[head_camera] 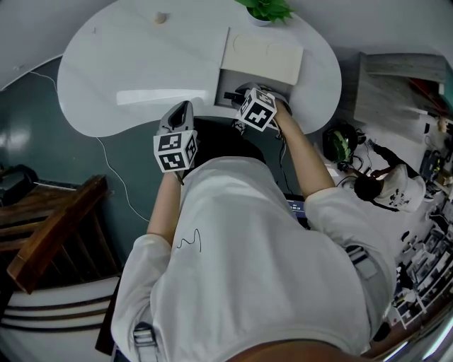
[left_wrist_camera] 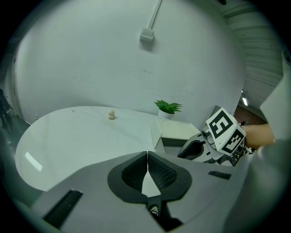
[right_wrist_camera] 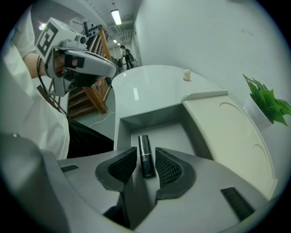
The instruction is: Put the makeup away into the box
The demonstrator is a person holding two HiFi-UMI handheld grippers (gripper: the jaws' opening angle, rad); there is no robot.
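A dark lipstick tube [right_wrist_camera: 145,154] lies on the floor of the open grey box [right_wrist_camera: 154,119], whose cream lid [right_wrist_camera: 227,132] is folded back to the right. My right gripper [right_wrist_camera: 146,154] points steeply down into the box, jaws open, with the tube between the pads and a small gap on each side. In the head view the box [head_camera: 239,76] sits at the table's near edge, with the right gripper [head_camera: 244,99] over it. My left gripper [left_wrist_camera: 147,157] is shut on nothing and hovers at the table edge, left of the box [left_wrist_camera: 175,142].
The white rounded table [head_camera: 141,63] bears a small potted plant [head_camera: 265,8] behind the lid and a small beige knob-like object [head_camera: 161,18] at the far left. A wooden stair frame [head_camera: 49,226] and a thin white cable [head_camera: 106,159] are on the dark floor to the left.
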